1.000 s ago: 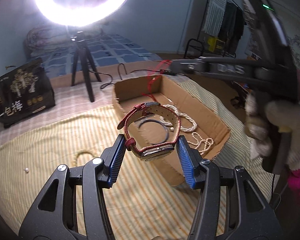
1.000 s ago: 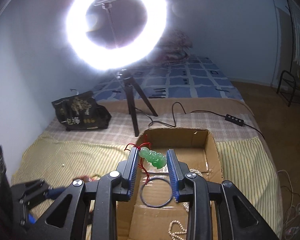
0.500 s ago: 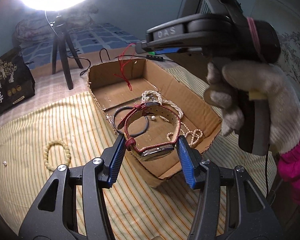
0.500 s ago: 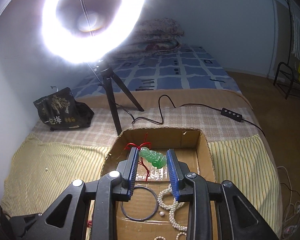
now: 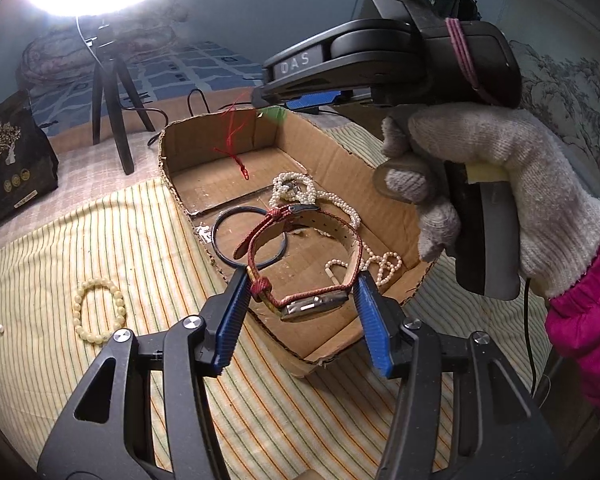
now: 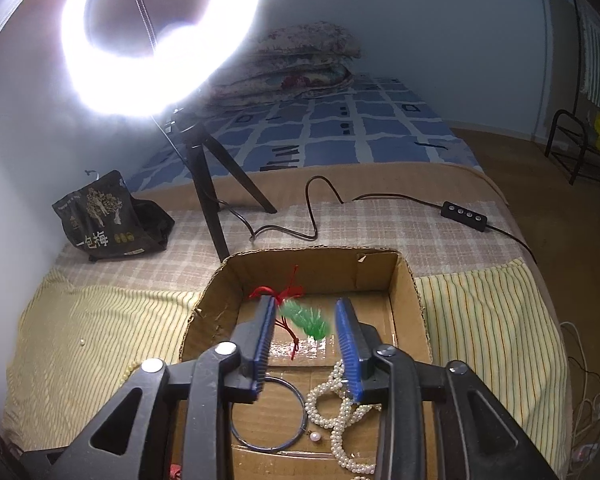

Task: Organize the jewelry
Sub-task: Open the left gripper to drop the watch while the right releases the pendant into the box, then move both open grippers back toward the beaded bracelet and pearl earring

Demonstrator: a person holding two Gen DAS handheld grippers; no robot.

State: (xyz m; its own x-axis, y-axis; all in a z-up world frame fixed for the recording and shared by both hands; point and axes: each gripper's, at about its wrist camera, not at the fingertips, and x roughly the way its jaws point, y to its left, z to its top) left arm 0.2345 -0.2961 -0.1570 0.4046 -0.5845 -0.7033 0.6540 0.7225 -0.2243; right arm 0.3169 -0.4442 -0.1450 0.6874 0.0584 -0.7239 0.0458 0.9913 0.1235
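While both grippers sit over the cardboard box (image 5: pixel 384 184), each carries one piece. Left gripper (image 5: pixel 300 304): jaws partly closed, clamped on the watch (image 5: pixel 314 305) at its case, with the red strap looping up and away from the camera; the case's long axis runs jaw to jaw. The watch hangs above the box's near end, over the dark bangle (image 5: pixel 249 236) and pearl necklace (image 5: pixel 300 194). Right gripper (image 6: pixel 305 322): jaws look slightly parted around the green pendant (image 6: pixel 306 317), which is motion-blurred with its red cord (image 6: pixel 278 294) trailing left; whether it is gripped or just released, I cannot tell. It sits above the box's far end. A beaded bracelet (image 5: pixel 98 310) lies on the striped cloth, left of the box and nearer the left gripper, so that one is probably next.
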